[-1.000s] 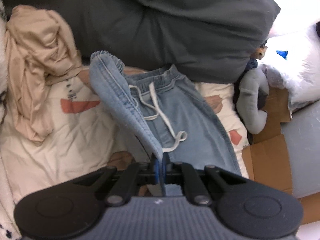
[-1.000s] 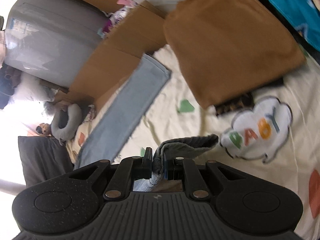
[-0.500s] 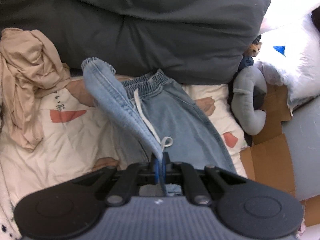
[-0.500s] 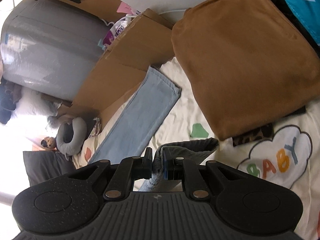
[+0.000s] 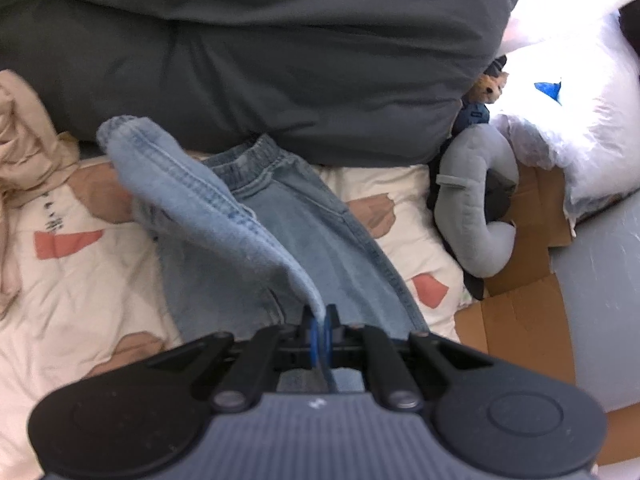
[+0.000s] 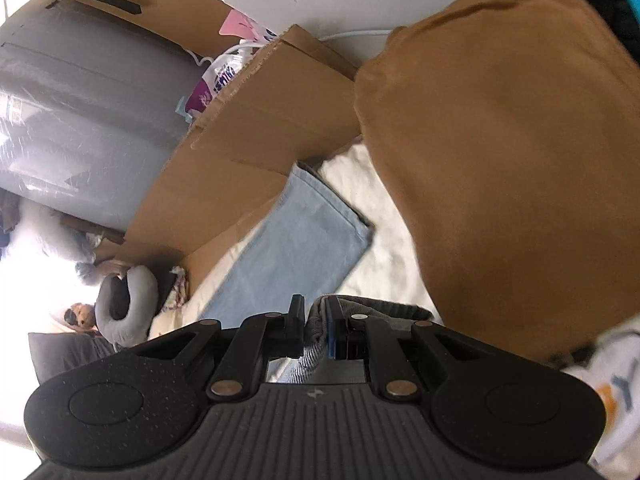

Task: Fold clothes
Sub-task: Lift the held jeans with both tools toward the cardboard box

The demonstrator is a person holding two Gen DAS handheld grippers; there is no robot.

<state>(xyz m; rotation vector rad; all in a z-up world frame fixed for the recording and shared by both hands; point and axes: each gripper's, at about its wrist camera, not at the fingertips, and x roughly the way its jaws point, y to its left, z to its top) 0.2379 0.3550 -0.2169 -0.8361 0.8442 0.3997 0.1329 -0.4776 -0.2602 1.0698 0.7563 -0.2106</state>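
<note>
Light blue jeans (image 5: 320,240) lie on the patterned bed cover, elastic waistband (image 5: 248,160) toward the dark pillows. My left gripper (image 5: 320,320) is shut on the waistband's lifted corner, and that flap (image 5: 192,196) arcs up and over the flat half of the jeans. In the right wrist view one jeans leg (image 6: 304,240) lies flat, its hem by the cardboard. My right gripper (image 6: 316,320) is shut on a bunched fold of the other leg's hem (image 6: 372,308), held above the cover.
Dark grey pillows (image 5: 260,52) fill the far side. A beige garment (image 5: 28,136) is heaped at left, a grey neck pillow (image 5: 476,204) and cardboard (image 5: 520,312) at right. A brown cushion (image 6: 512,160), a cardboard box (image 6: 256,132) and a grey plastic-wrapped bulk (image 6: 80,100) border the leg end.
The lifted waistband flap has swung right over the flat half and now hides the white drawstring. The right gripper has carried its hem toward the flat leg and the brown cushion.
</note>
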